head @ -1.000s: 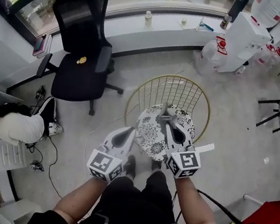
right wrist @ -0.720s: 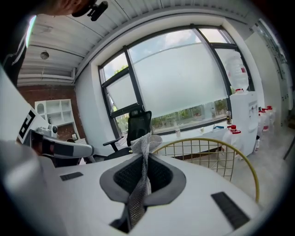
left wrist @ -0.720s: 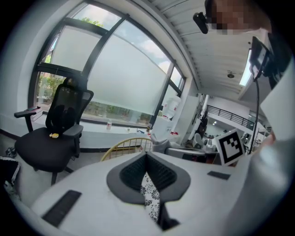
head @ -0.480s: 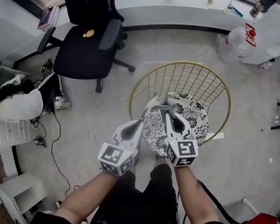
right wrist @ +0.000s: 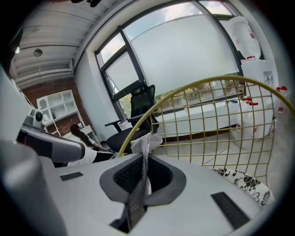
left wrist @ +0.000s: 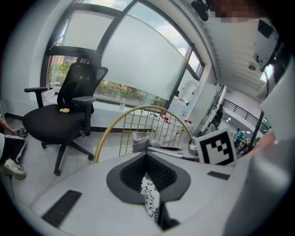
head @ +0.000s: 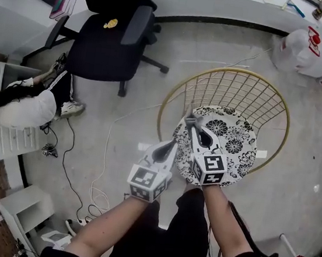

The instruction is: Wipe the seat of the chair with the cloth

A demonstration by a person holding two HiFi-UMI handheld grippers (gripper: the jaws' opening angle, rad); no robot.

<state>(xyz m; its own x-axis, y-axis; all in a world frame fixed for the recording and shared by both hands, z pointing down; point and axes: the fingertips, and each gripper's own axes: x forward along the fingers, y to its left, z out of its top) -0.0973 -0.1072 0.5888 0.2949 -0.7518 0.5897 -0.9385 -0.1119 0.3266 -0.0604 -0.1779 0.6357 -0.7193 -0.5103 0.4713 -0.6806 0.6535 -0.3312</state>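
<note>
The gold wire chair (head: 169, 100) stands in the middle of the floor. Its round black-and-white floral seat cushion (head: 234, 139) sits just beyond the person's knees. The right gripper (head: 191, 125) is over the near left part of that seat. Its jaws are pinched together on a small grey mesh cloth (right wrist: 146, 143), and a crumpled tuft stands up past the tips while the rest trails back between the pads.

The left gripper (head: 173, 145) hangs just left of the seat's edge with its jaws closed on nothing. Only the cushion's pattern shows through the slit behind them.

From here the cloth looks light, limp and open-weave. It should fold and drag rather than push, so I'd judge the free tuft needs pressing flat to the fabric for each stroke. The hold is near one end, which looks secure enough. A padded cushion will likely give a little and may shift on the wire frame.

A black office chair (head: 103, 53) stands far left.
</note>
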